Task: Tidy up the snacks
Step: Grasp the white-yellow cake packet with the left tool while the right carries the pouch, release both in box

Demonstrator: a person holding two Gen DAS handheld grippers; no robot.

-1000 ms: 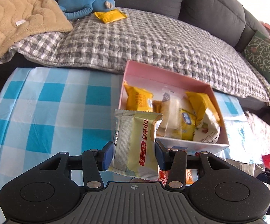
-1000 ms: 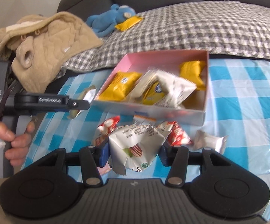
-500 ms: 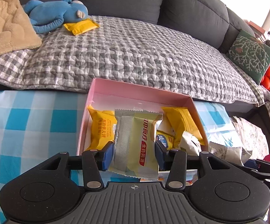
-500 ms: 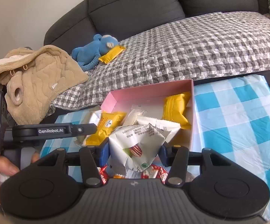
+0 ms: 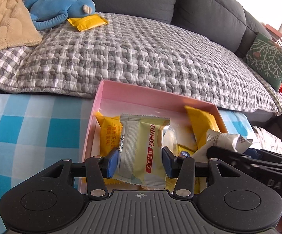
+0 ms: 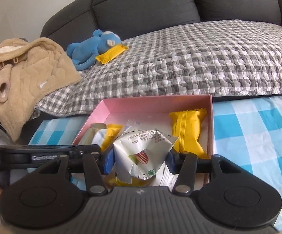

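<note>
My left gripper (image 5: 140,160) is shut on a pale green and silver snack packet (image 5: 141,150) with red print, held upright over the near left part of the pink box (image 5: 154,99). My right gripper (image 6: 140,159) is shut on a crumpled white snack packet (image 6: 141,152) with a nut picture, above the box's (image 6: 152,105) near middle. Inside the box lie yellow packets (image 5: 107,134) (image 6: 188,132) and white ones. The right gripper's white packet (image 5: 224,138) shows at the right of the left wrist view. The left gripper's arm (image 6: 43,156) crosses the left of the right wrist view.
The box stands on a blue and white checked tablecloth (image 5: 33,120) in front of a dark sofa with a grey checked quilt (image 5: 141,54). On the quilt lie a blue plush toy (image 5: 61,5), a yellow packet (image 5: 87,22) and a beige fleece garment (image 6: 27,74). A green cushion (image 5: 269,56) sits at the right.
Both grippers have moved forward with their packets, from the table in front of the box to over its inside. The loose red and white sweets have dropped out of view.
</note>
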